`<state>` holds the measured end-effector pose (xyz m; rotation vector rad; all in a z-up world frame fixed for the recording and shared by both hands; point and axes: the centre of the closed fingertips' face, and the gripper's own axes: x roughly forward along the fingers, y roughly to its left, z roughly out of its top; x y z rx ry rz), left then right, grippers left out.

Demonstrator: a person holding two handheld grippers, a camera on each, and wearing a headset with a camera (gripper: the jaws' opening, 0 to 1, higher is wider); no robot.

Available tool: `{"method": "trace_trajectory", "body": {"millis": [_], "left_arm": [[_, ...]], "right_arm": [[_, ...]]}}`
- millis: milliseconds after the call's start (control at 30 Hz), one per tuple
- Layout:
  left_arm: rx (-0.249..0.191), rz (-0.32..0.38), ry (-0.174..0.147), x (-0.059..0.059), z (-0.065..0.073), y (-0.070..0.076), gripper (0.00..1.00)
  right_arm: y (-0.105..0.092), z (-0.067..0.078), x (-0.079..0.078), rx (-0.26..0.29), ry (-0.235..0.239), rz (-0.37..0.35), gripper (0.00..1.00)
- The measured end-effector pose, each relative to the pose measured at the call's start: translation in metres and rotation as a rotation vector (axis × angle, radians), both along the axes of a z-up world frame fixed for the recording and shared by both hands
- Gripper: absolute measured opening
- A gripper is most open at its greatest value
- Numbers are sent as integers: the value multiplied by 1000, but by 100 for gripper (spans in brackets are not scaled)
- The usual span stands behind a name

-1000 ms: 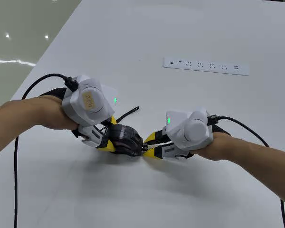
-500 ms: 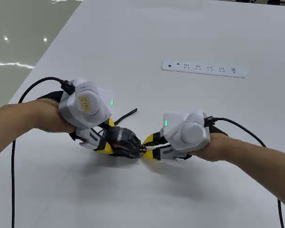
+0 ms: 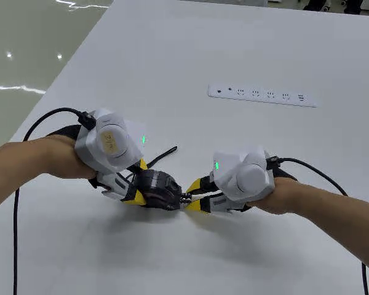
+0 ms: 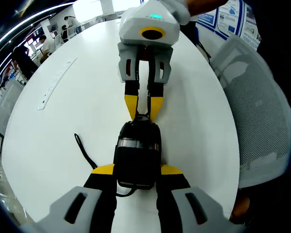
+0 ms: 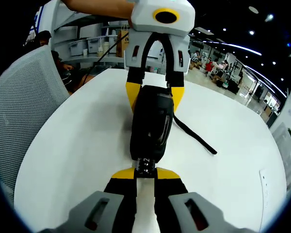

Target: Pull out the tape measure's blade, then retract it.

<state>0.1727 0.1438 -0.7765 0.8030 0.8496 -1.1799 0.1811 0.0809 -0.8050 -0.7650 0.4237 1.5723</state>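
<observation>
A black tape measure (image 3: 160, 188) lies low over the white table (image 3: 190, 55). My left gripper (image 3: 137, 189) is shut on its case; in the left gripper view the case (image 4: 137, 154) sits between my yellow-tipped fingers (image 4: 103, 170). My right gripper (image 3: 193, 198) meets the case's front end and is shut on the blade's tip. In the right gripper view the blade's tip (image 5: 144, 166) sits right at my own gripper (image 5: 144, 174), with the case (image 5: 153, 119) just beyond. Hardly any blade shows outside the case. A black wrist strap (image 5: 195, 136) trails from the case.
A white power strip (image 3: 262, 95) lies farther back on the table. Black cables (image 3: 43, 117) run from both grippers. A grey mesh chair (image 4: 262, 111) stands beside the table's edge. People and shelves are in the room behind.
The head view has shifted a little. Both grippers keep their hold, and the case and the blade's tip stay as close together as before.
</observation>
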Motion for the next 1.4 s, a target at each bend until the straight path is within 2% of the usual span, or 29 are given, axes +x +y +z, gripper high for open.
{"method": "trace_trajectory", "body": {"millis": [1400], "left_arm": [[10,15,-3,1,-1,7,26]], "right_arm": [[-7,6,2,-19,-9,30,12]]}}
